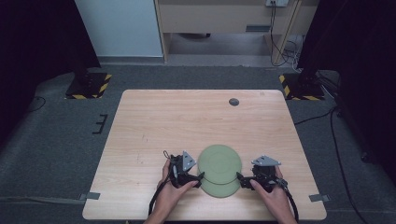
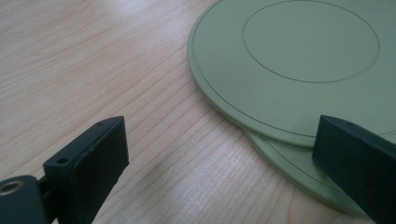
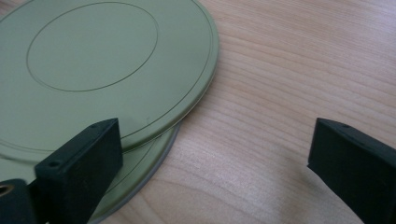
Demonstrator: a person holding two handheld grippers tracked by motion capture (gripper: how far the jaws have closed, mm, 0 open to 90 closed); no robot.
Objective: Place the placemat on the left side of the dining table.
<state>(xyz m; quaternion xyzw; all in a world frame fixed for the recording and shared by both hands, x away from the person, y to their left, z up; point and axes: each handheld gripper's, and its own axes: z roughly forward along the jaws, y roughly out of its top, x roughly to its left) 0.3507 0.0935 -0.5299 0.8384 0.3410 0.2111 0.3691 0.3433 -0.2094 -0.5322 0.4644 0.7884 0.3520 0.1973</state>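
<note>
Two flat green round plates lie stacked and offset near the table's front edge. The upper plate (image 1: 219,162) (image 2: 299,70) (image 3: 93,70) covers most of the lower plate (image 1: 222,189) (image 2: 299,175) (image 3: 142,170). My left gripper (image 1: 200,177) (image 2: 220,126) is open at the stack's left edge, its right jaw over the plates' rims. My right gripper (image 1: 240,177) (image 3: 215,126) is open at the stack's right edge, its left jaw over the rims. Neither holds anything.
The wooden table (image 1: 187,121) is bare apart from a small dark round disc (image 1: 234,101) near its far edge. Stand bases with yellow-black tape (image 1: 88,86) (image 1: 299,88) sit on the floor beyond the far corners.
</note>
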